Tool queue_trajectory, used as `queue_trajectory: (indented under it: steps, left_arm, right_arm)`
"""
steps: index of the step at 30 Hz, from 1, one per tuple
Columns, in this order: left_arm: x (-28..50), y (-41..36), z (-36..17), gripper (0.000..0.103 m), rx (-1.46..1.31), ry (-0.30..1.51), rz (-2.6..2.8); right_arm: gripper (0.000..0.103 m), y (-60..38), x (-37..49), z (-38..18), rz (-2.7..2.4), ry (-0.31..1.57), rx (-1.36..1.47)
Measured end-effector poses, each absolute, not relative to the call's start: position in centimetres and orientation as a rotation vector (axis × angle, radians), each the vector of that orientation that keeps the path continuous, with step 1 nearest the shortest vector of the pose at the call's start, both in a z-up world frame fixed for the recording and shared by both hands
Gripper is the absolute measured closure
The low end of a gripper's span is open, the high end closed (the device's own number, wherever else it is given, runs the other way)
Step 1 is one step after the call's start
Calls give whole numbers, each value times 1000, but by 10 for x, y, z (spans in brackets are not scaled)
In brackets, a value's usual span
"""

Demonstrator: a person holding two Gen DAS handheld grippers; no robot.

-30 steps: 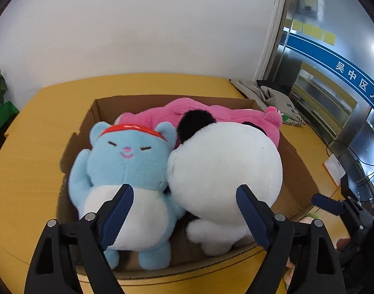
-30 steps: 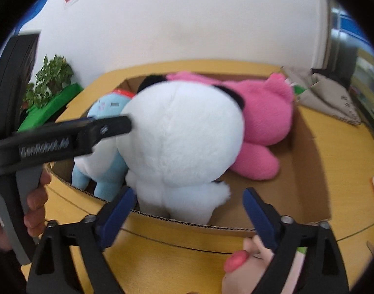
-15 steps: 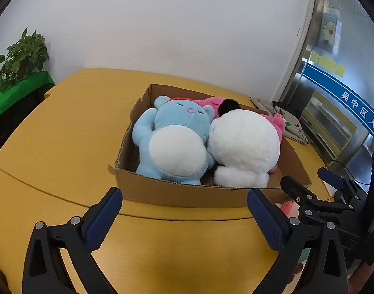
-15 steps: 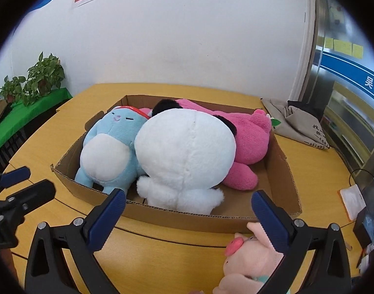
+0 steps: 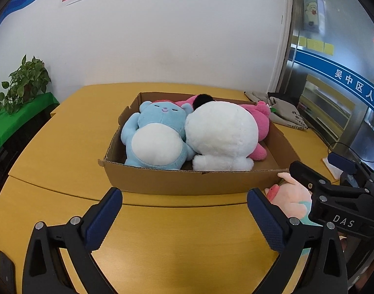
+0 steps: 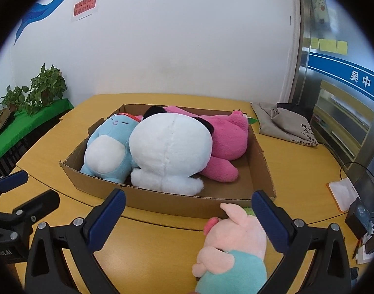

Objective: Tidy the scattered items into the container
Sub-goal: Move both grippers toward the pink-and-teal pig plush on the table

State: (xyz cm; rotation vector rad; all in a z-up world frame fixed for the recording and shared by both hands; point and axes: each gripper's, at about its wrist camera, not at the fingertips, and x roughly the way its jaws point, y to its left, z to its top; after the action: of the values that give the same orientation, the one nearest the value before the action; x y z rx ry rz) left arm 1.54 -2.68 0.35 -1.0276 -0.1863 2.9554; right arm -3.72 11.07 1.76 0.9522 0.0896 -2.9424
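Both grippers are backing away from the cardboard box [image 5: 199,183]; left gripper [image 5: 184,216] now fully open, empty. Right gripper [image 6: 189,218] open, framing the pink pig plush [image 6: 235,235] at lower right, still outside.

Black jaws (blue ribbed pads [image 5: 102,221])

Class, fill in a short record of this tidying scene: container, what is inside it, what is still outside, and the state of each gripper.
container: brown cardboard box on the yellow wooden table
inside: blue plush bear, white plush panda, pink plush toy
outside: small pink plush pig in a teal top, on the table before the box
left gripper: open, empty
right gripper: open, pig between its fingers, not gripped
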Motion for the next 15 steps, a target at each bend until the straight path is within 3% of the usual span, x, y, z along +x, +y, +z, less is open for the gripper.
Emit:
queue_trajectory:
  steps: [15]
  left_arm:
    - [-10,23,8,0,-1075,-101,2911]
  right_arm:
    - [0,168,-34,20,-2931,5,931]
